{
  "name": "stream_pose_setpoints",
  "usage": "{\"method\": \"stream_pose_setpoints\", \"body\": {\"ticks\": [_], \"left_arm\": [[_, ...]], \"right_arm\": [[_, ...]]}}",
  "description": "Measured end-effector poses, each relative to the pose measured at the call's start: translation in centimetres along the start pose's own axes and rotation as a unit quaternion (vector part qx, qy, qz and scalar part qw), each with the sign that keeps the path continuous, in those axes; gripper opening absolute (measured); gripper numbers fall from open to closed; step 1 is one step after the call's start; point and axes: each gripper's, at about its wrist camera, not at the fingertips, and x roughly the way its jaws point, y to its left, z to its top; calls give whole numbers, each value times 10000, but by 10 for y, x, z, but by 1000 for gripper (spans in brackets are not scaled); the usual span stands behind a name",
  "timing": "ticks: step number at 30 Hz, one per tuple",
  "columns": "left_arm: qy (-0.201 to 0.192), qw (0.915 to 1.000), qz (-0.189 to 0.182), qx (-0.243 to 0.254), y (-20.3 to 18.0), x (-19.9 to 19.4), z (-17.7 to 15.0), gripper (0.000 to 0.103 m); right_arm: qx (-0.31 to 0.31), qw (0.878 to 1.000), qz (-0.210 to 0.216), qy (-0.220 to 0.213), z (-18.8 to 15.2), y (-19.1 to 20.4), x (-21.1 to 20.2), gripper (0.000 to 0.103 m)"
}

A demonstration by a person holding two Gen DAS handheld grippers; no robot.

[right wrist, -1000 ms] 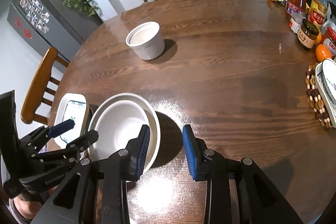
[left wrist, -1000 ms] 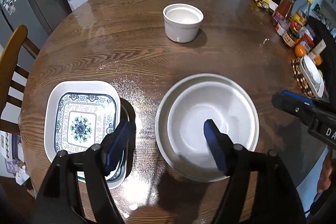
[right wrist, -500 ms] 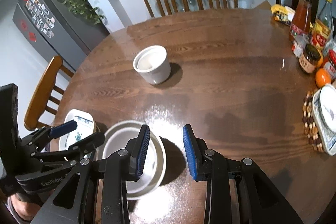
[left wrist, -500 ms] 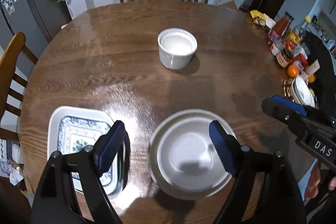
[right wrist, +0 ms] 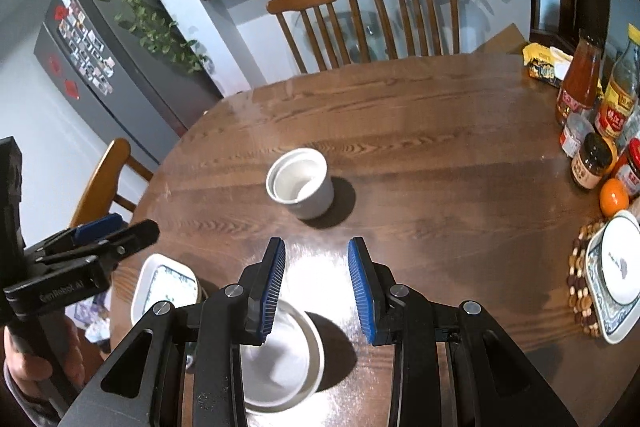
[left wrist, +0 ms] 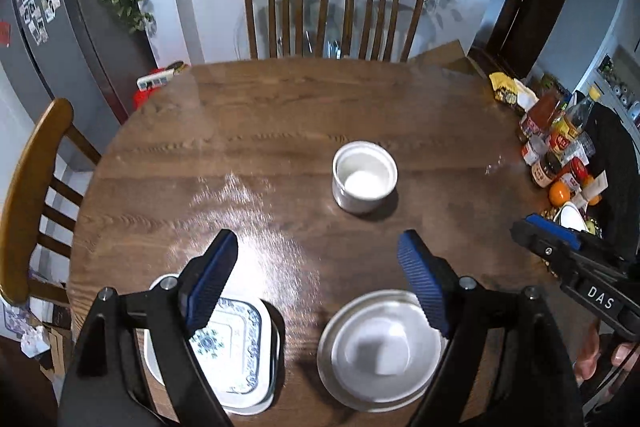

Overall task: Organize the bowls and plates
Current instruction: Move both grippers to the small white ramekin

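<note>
While left claw (left wrist: 318, 259) gapes empty, stacked bowls (left wrist: 380, 347) lie below.

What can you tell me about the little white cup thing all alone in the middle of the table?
The small white pot looks like glazed ceramic, round with straight sides and a stepped rim. It stands upright and empty on the brown wooden table, near the middle, casting a dark shadow. Nothing touches it except the table; both tongs are nearer the camera, well short of it. The stacked white bowls sit apart, closer to the edge.
</note>
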Motion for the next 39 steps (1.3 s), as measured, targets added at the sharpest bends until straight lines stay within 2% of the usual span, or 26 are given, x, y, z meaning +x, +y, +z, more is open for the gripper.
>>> {"method": "stream_pose_setpoints", "body": {"ticks": [11, 14, 23, 32, 39], "left_arm": [[-214, 9996, 43, 192, -16, 0, 27, 83], [-134, 9998, 84, 129, -15, 15, 32, 83], [474, 9980, 250, -333, 2, 83, 39, 83], [661, 9967, 299, -364, 1, 139, 33, 83], [682, 9969, 292, -246, 1, 158, 32, 83]], "right_arm": [[-129, 9999, -20, -109, 33, 8, 4, 33], [-149, 9999, -27, -20, 40, 7, 14, 33], [-93, 9985, -91, 539, 50, -7, 70, 33], [-39, 9976, 84, 692, 51, -16, 117, 33], [55, 9969, 296, 730, 53, -22, 143, 33]]}}
